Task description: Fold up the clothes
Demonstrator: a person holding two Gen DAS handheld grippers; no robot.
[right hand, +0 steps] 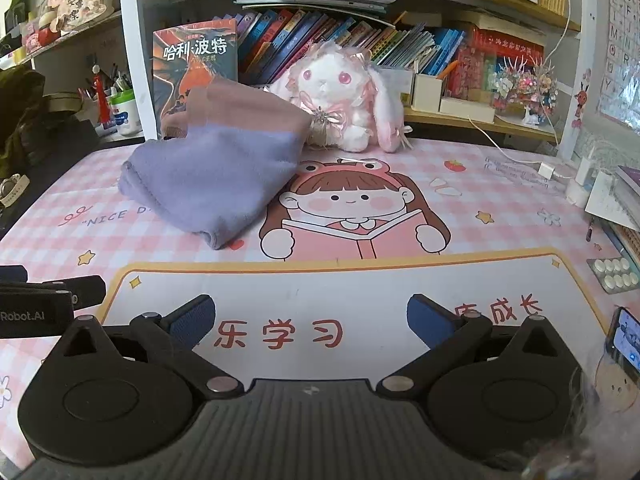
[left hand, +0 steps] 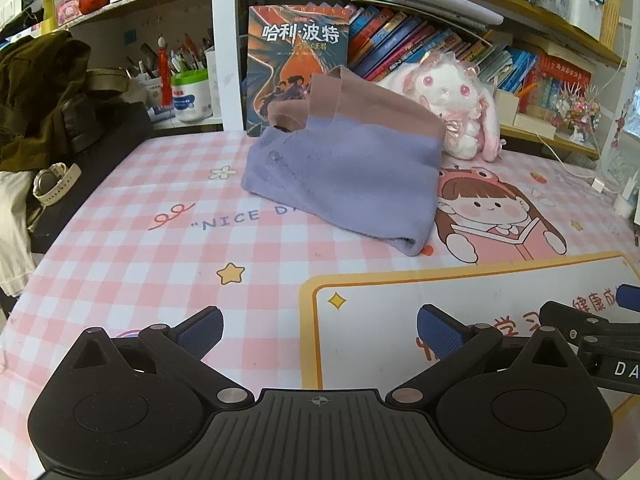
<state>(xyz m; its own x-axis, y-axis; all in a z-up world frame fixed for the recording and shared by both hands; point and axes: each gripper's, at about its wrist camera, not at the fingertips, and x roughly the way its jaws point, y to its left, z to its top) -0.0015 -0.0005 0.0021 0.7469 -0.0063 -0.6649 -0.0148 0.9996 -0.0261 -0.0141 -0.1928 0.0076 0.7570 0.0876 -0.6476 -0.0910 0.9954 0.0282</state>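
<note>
A: Garment (left hand: pixel 344 176)?
B: Purple with a brown band, bunched in a lump at the back of the table (left hand: pixel 160 272), leaning by the plush rabbit (left hand: pixel 452 100) and propped book (left hand: pixel 298 64). Looks roughly doubled over, not neat.
A: Hand-held grippers?
B: Left hand-held gripper (left hand: pixel 320 332) and right hand-held gripper (right hand: pixel 311 322) both spread wide, empty, near the front edge, well apart from the cloth.
A: Step?
B: Approach, I'd judge. Next: reach forward, pinch an edge each, spread it flat.

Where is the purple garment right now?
In both wrist views the purple garment lies bunched on the pink checked mat, left of centre, just in front of the upright book and beside the white plush rabbit.
</note>
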